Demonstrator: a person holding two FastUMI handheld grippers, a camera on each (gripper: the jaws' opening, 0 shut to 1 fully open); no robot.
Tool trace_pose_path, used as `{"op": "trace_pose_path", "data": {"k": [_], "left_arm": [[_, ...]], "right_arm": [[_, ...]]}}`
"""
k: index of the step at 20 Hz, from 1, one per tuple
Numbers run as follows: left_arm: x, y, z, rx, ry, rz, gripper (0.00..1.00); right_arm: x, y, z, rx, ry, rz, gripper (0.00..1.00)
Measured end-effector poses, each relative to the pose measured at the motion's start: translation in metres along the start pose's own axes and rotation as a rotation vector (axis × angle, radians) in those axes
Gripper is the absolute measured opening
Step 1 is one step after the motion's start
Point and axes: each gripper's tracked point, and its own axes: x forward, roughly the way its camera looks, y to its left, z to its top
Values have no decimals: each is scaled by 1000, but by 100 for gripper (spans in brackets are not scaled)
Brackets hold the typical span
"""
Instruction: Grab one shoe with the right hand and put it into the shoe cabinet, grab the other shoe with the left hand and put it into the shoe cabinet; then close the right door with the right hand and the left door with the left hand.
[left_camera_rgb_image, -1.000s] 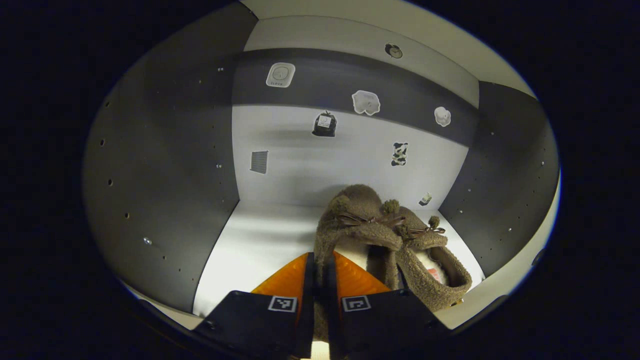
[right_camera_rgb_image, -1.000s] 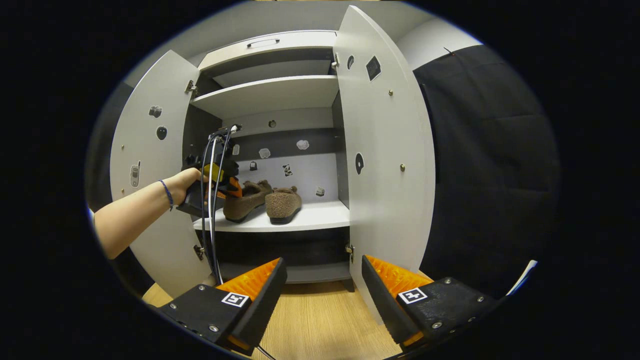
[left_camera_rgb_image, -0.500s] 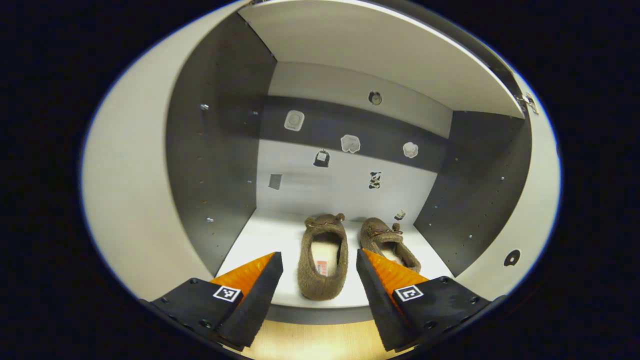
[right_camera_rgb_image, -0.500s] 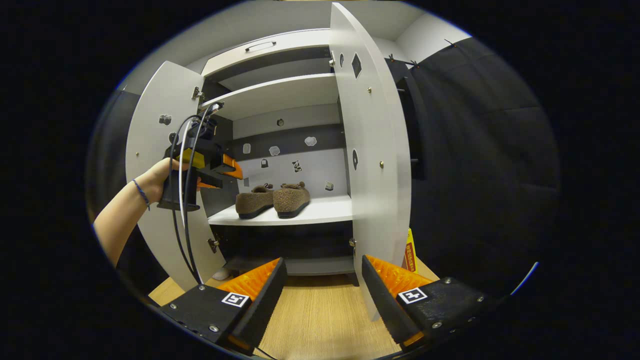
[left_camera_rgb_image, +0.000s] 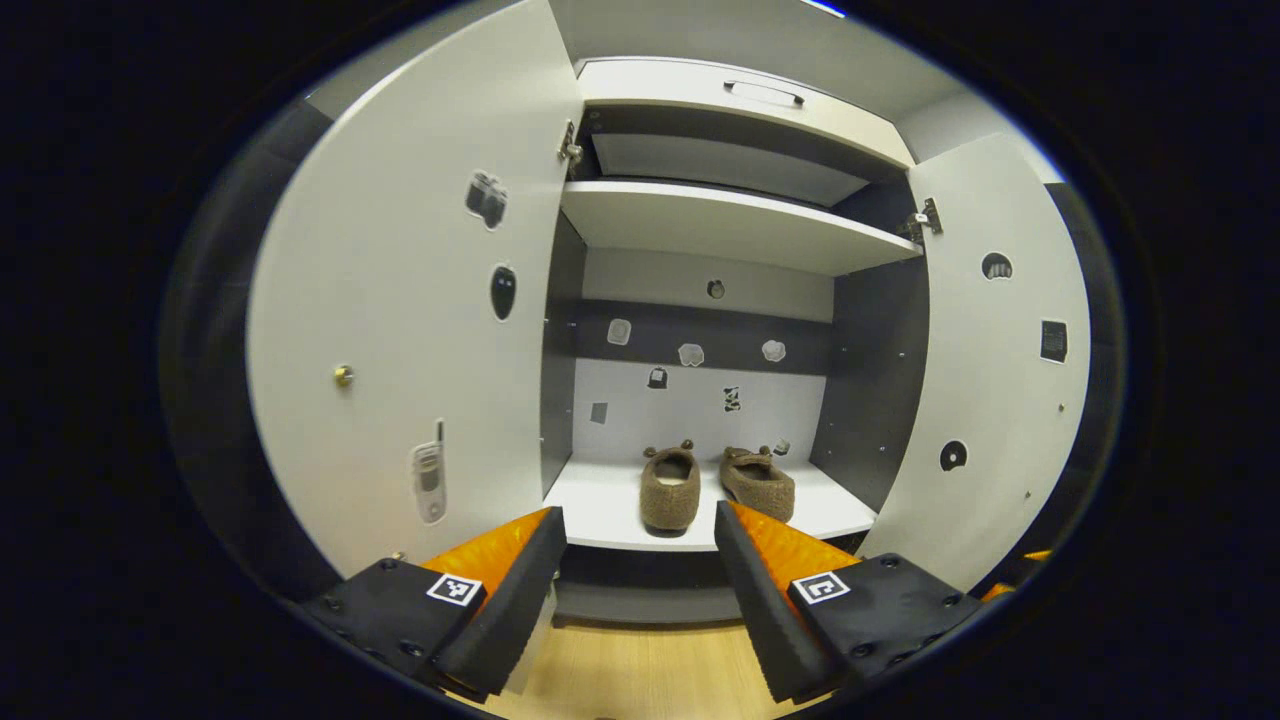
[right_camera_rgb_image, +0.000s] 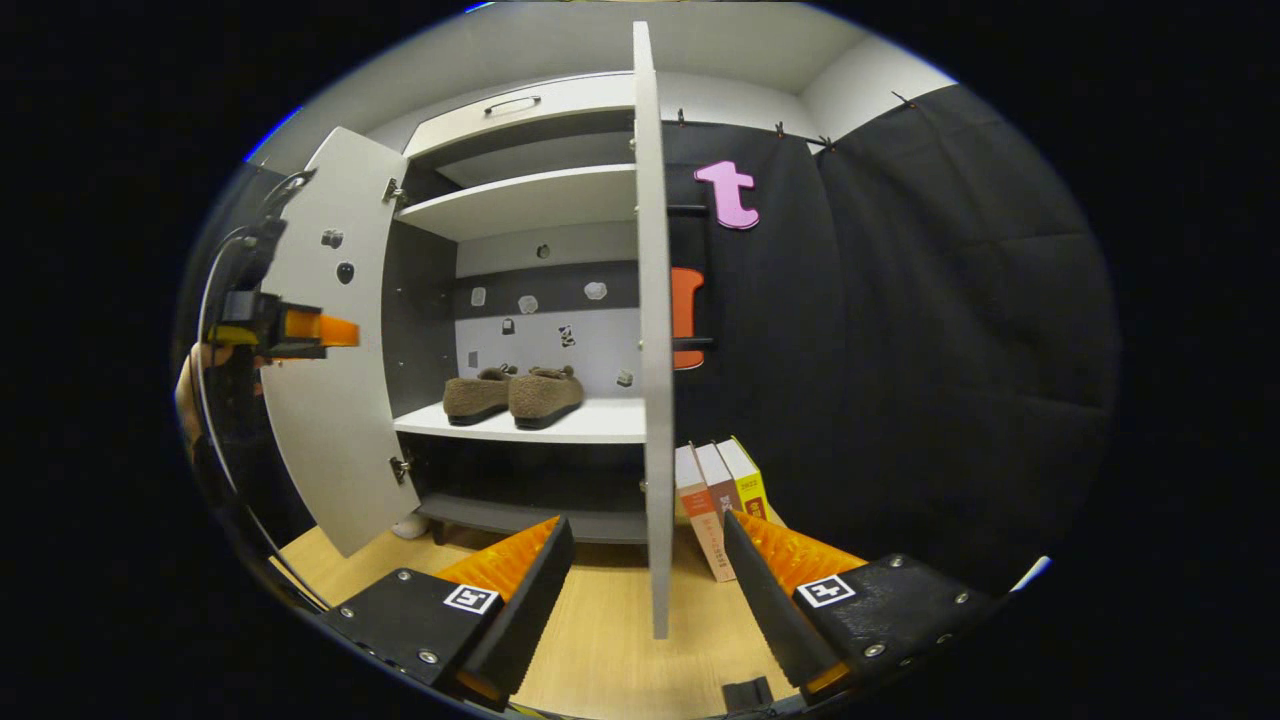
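Two brown fuzzy shoes stand side by side on the white shelf (left_camera_rgb_image: 610, 505) of the shoe cabinet: the left shoe (left_camera_rgb_image: 669, 487) (right_camera_rgb_image: 477, 394) and the right shoe (left_camera_rgb_image: 760, 483) (right_camera_rgb_image: 545, 396). Both white doors hang open, the left door (left_camera_rgb_image: 400, 330) (right_camera_rgb_image: 335, 400) and the right door (left_camera_rgb_image: 995, 380) (right_camera_rgb_image: 654, 330), which I see edge-on in the right gripper view. My left gripper (left_camera_rgb_image: 637, 590) is open, back from the cabinet, empty. My right gripper (right_camera_rgb_image: 645, 590) is open and empty, with the right door's edge between its fingers' line of sight. The left gripper (right_camera_rgb_image: 300, 330) also appears far left, held by a hand.
Several upright books (right_camera_rgb_image: 715, 500) lean beside the cabinet on the wooden floor (right_camera_rgb_image: 600, 640). An upper white shelf (left_camera_rgb_image: 730, 220) and a drawer with a handle (left_camera_rgb_image: 765, 92) sit above. Small stickers dot the cabinet's back wall and doors.
My left gripper opened, released the left shoe on the shelf and pulled back out of the cabinet. My right gripper shifted right, so the right door now appears edge-on.
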Motion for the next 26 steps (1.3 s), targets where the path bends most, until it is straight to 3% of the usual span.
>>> {"op": "trace_pose_path", "data": {"k": [6,12,15,17,22,26], "left_arm": [[-79,52,-25,28,-23,68,94],[-141,103,-71,-48,1,159,99],[-152,130,-81,-38,-7,213,94],[-156,147,-82,-41,-10,234,97],[-153,168,-76,-30,-45,229,99],[-135,183,-75,-11,-50,218,96]], "right_arm": [[25,-59,7,51,-19,-87,93],[67,-61,11,85,-27,-71,93],[75,-60,20,60,-40,-70,92],[76,-59,23,75,-46,-69,91],[72,-45,23,75,-50,-82,91],[76,-13,23,74,-61,-58,91]]}}
